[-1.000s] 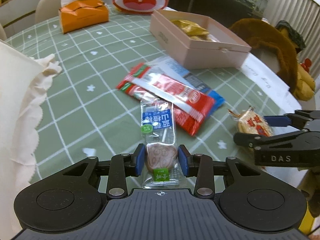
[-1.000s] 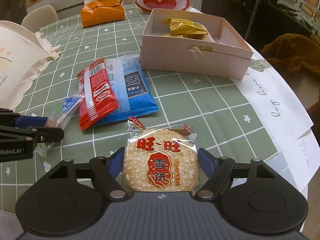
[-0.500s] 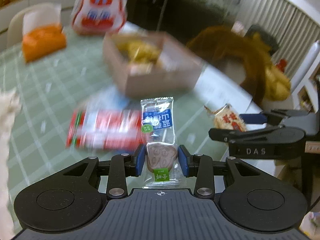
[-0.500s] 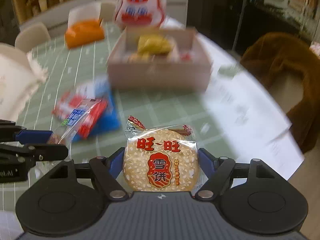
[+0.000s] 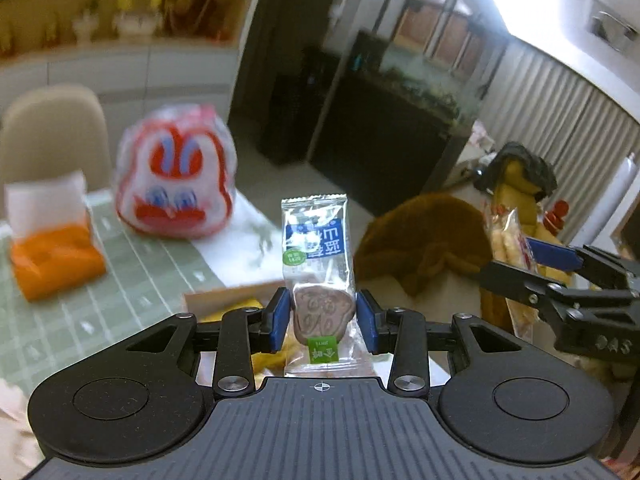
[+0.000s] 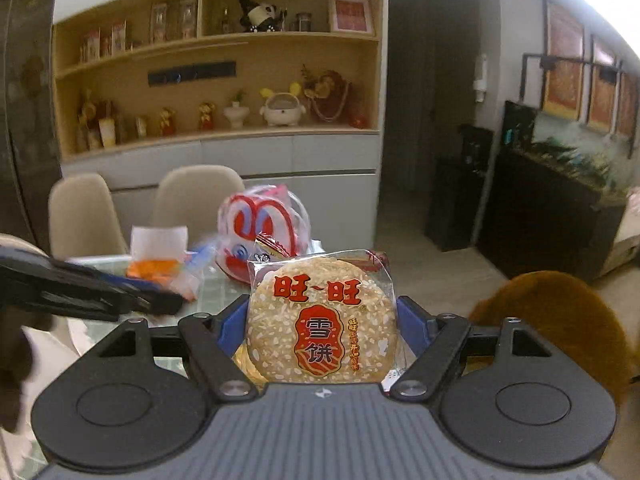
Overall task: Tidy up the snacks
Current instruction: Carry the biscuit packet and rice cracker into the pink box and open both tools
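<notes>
Left wrist view: left claw is clamped on the hawthorn candy packet, above the pink box. Right wrist view: right claw pinches the rice cracker pack; I'd lower both gently over the box before letting go

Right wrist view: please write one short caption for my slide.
Right gripper clamps a round rice cracker packet above the table, facing shelves and two chairs.
</notes>
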`<state>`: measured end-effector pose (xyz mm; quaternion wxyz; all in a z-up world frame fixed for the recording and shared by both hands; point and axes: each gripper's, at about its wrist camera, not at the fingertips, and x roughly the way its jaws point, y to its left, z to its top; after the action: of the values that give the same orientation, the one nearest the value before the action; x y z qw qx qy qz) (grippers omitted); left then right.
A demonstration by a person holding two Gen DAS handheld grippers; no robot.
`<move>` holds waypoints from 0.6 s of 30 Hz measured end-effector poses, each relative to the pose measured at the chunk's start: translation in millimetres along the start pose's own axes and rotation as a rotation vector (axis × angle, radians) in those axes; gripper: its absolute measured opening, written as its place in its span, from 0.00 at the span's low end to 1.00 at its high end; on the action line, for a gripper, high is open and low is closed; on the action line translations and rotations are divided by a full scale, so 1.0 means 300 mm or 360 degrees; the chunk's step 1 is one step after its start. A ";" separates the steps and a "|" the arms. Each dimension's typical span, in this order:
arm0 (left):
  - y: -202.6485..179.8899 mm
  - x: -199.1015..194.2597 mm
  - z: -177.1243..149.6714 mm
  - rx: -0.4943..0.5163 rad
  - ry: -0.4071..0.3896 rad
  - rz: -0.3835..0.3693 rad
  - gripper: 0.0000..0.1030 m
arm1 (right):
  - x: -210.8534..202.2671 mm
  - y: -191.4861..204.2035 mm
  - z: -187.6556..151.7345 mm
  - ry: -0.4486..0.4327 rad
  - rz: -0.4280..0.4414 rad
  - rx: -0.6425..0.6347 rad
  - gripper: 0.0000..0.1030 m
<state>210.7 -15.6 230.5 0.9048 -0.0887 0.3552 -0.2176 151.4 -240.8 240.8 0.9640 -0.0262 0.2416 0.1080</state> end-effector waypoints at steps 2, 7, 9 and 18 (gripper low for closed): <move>0.035 0.089 -0.009 -0.0086 0.0051 -0.0037 0.41 | 0.062 -0.024 0.005 0.0017 0.0029 -0.0005 0.75; 0.117 0.370 -0.149 -0.0108 0.0253 0.0201 0.40 | 0.337 -0.078 -0.009 0.0173 0.0211 0.0108 0.76; 0.151 0.393 -0.189 -0.0189 0.0265 0.0241 0.40 | 0.478 -0.090 -0.024 0.0320 0.0318 0.0214 0.76; 0.283 0.236 -0.289 -0.0427 0.0178 0.0588 0.40 | 0.653 -0.093 -0.193 0.0508 0.0344 0.0314 0.76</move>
<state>226.0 27.0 97.5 0.8882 -0.1295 0.4407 -0.0037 299.2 -235.7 97.2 0.8942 0.0775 0.4019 0.1812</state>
